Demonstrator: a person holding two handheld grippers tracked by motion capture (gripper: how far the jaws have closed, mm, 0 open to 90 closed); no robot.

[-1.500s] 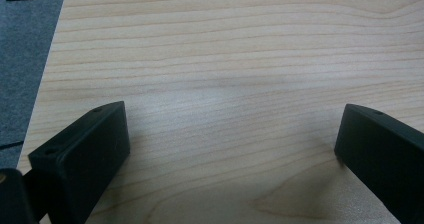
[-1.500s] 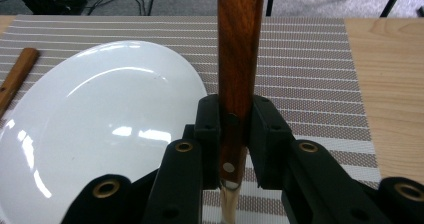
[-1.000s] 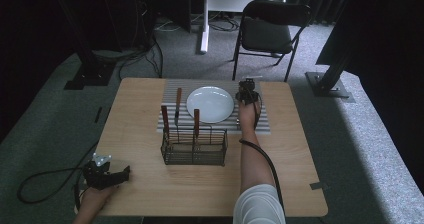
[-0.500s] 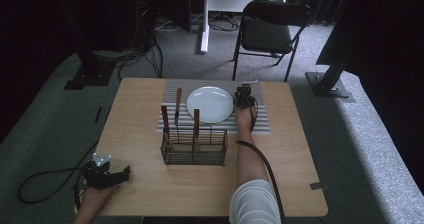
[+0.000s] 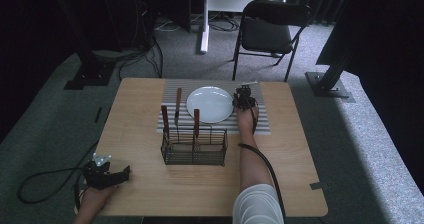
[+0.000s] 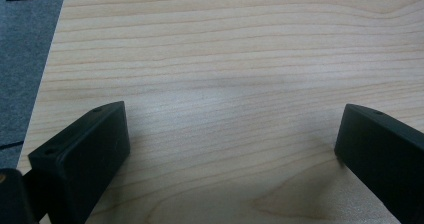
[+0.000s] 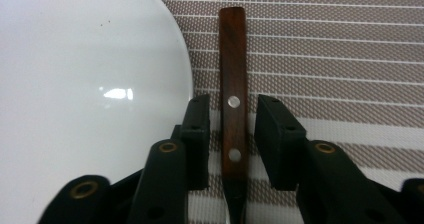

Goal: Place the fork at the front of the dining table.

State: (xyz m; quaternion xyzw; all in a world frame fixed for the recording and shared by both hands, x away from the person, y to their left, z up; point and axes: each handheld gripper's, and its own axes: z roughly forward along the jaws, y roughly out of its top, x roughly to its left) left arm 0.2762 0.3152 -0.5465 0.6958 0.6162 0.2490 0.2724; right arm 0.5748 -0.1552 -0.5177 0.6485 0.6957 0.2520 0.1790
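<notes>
Fingers [image 7: 197, 134] of the right gripper [image 7: 232, 139], just parted, flank without touching the wooden-handled utensil [image 7: 233, 84] laid right of the plate [image 7: 75, 84], apparently releasing it; left gripper [image 6: 225, 154] rests wide open.

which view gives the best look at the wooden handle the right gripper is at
The right gripper view: the wooden handle lies on the striped mat beside the white plate, between the right gripper jaws, which have just been opening. In the high view that gripper covers it. The left gripper view faces bare table.
</notes>
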